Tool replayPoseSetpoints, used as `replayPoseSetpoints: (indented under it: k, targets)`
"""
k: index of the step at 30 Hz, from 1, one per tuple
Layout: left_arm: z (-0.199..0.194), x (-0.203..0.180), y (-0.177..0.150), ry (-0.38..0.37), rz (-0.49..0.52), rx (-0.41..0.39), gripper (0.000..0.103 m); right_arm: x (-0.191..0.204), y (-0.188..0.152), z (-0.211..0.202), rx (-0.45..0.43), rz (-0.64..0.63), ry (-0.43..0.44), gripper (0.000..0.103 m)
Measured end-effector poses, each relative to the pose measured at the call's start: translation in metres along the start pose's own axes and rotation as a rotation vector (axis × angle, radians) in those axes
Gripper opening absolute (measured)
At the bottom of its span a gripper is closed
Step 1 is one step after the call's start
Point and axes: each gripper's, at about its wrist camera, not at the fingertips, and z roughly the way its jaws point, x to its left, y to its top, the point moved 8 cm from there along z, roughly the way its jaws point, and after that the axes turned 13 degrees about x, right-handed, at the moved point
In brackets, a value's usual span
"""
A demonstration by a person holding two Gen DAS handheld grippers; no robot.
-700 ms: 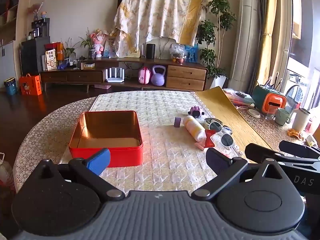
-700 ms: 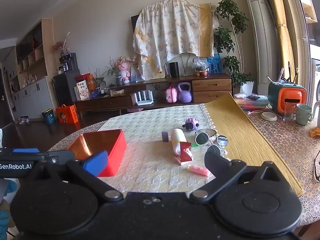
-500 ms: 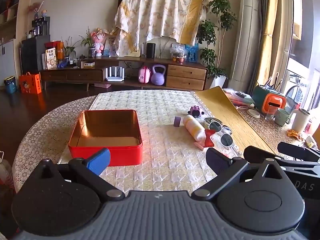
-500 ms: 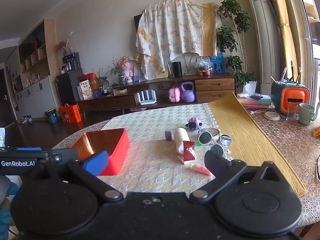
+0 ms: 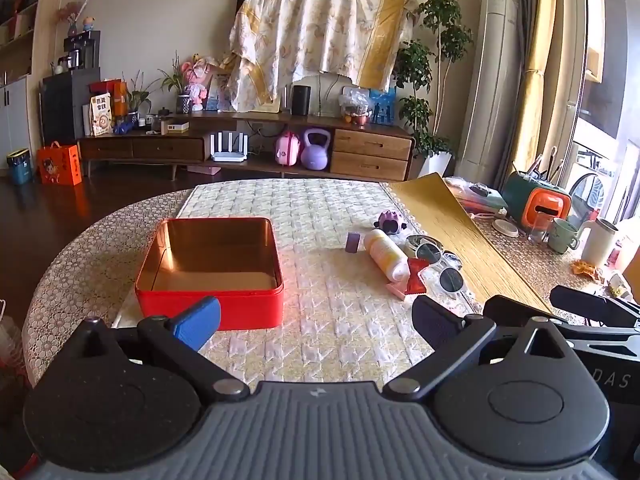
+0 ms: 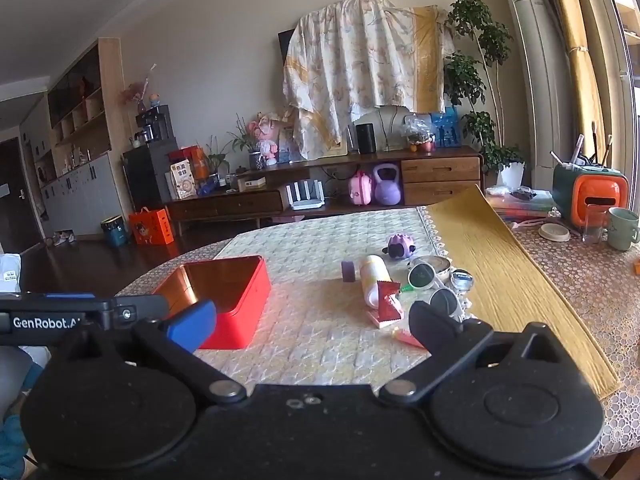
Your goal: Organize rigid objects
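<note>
An empty red tin (image 5: pixel 210 266) (image 6: pixel 226 296) sits on the quilted table mat. To its right lies a cluster: a white-and-yellow bottle (image 5: pixel 387 255) (image 6: pixel 372 278) on its side, a small purple block (image 5: pixel 353 242) (image 6: pixel 348 271), a purple toy (image 5: pixel 390 222) (image 6: pixel 398 246), a red packet (image 5: pixel 416 278) (image 6: pixel 388 300), white sunglasses (image 5: pixel 444 268) (image 6: pixel 434 290), a pink stick (image 6: pixel 406 336) and a round tin (image 6: pixel 434 265). My left gripper (image 5: pixel 316 320) is open above the near table edge, short of the tin. My right gripper (image 6: pixel 312 322) is open, nothing between its fingers.
A yellow mat (image 5: pixel 452 236) lies right of the cluster. Beyond it stand an orange-and-green holder (image 5: pixel 534 204), mugs (image 5: pixel 562 236) and a glass. The right gripper's body (image 5: pixel 592 312) shows in the left wrist view. A sideboard (image 5: pixel 248 148) stands far behind the table.
Both grippers drifted slightly; the right view has tilted up and shifted right a little. Jaws stay wide, table objects have not moved.
</note>
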Motion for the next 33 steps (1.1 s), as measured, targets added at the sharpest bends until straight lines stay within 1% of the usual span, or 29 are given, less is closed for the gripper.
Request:
replayPoseSetpoints:
  k: [33]
  targets:
    - [0.01, 0.0, -0.003, -0.01, -0.004, 0.013, 0.102, -0.001, 0.0, 0.001, 0.0, -0.004, -0.001, 0.102]
